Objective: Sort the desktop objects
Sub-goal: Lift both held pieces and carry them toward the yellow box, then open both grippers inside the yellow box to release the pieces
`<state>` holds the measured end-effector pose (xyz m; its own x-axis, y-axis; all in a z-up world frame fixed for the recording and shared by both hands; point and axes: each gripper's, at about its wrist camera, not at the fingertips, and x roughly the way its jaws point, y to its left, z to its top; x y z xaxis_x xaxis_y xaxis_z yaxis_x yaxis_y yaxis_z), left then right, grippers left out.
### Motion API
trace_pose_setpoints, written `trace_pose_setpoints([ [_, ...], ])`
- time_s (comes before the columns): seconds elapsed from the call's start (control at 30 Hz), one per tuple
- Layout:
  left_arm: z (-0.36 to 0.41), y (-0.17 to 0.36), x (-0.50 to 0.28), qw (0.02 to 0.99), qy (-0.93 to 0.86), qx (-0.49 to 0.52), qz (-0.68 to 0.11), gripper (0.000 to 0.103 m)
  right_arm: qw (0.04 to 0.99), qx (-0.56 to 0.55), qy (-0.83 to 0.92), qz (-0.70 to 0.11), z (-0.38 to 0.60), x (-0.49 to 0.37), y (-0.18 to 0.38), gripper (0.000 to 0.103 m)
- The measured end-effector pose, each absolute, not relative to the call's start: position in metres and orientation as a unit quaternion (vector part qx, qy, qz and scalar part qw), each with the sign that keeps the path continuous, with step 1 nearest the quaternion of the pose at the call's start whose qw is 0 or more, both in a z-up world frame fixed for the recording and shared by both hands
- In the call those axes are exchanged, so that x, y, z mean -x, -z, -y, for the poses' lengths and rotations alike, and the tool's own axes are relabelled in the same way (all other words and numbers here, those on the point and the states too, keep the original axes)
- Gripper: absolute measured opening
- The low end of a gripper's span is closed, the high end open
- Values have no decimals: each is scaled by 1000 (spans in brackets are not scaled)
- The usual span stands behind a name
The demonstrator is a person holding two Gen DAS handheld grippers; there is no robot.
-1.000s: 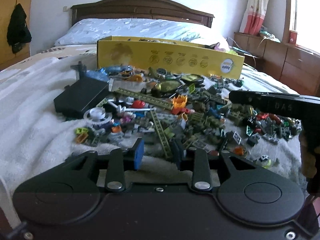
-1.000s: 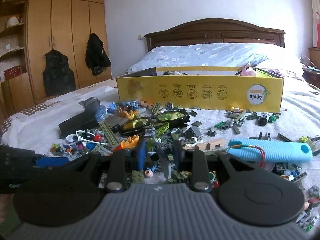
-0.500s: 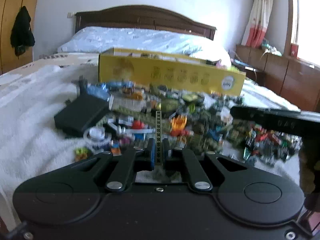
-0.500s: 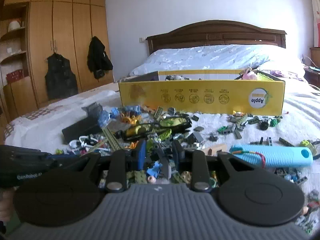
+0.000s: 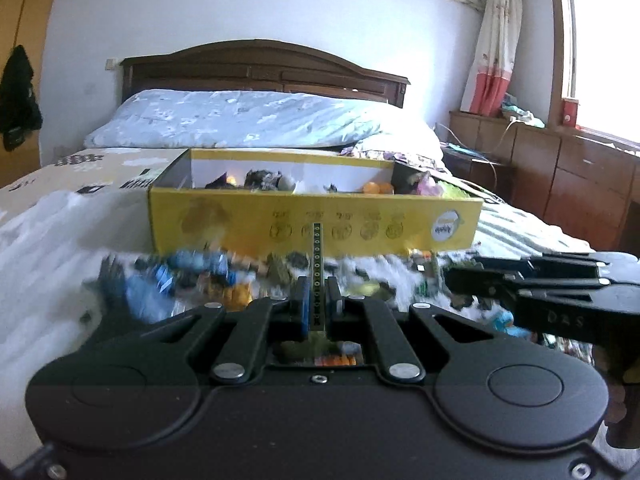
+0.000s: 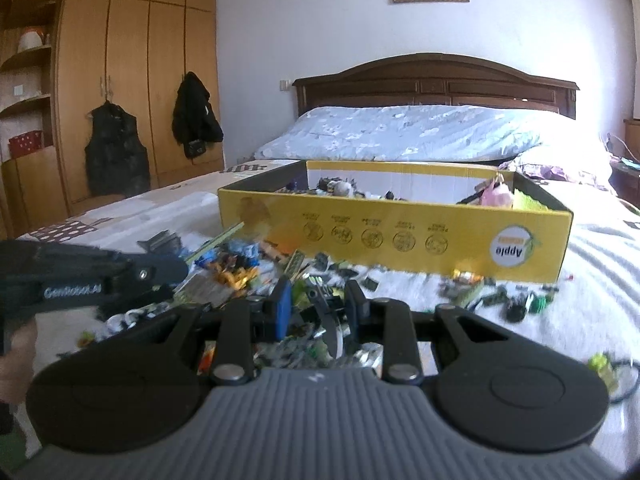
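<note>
Lifting off the bed, my left claw [image 5: 317, 304] has clamped together on the olive perforated beam [image 5: 317, 256], now upright at frame centre before the yellow box [image 5: 224, 220]. My right claw [image 6: 316, 308] holds a dark piece [image 6: 326, 316]. Boxing comes next, I judge.

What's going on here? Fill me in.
A person is sorting a heap of small toy bricks on a bed into a yellow cardboard box. The left hand-held gripper is shut on a thin olive strip with holes, which stands upright in front of the box. The right hand-held gripper has a dark piece between its fingers, above the pile. The box already holds some toys.
</note>
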<state>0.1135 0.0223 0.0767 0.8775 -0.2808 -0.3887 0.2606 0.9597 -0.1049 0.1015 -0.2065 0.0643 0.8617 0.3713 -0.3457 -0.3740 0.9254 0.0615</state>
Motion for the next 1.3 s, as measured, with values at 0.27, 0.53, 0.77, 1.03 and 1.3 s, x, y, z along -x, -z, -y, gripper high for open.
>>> trace_pose_setpoints([
  [0.27, -3, -108, -221, 970, 140, 14, -197, 7, 967, 0, -171, -189, 220, -187, -90, 32],
  [0.53, 19, -114, -333, 974, 97, 21, -204, 7, 969, -53, -125, -206, 234, -292, -107, 32],
  [0.77, 32, -96, -394, 972, 76, -1, -222, 45, 969, -84, -72, -220, 250, -359, -95, 61],
  [1.03, 28, -85, -383, 969, 79, 13, -232, 72, 966, -95, -63, -232, 258, -366, -76, 76],
  [1.3, 15, -108, -331, 965, 81, 33, -249, 95, 961, -115, -106, -227, 253, -319, -101, 88],
])
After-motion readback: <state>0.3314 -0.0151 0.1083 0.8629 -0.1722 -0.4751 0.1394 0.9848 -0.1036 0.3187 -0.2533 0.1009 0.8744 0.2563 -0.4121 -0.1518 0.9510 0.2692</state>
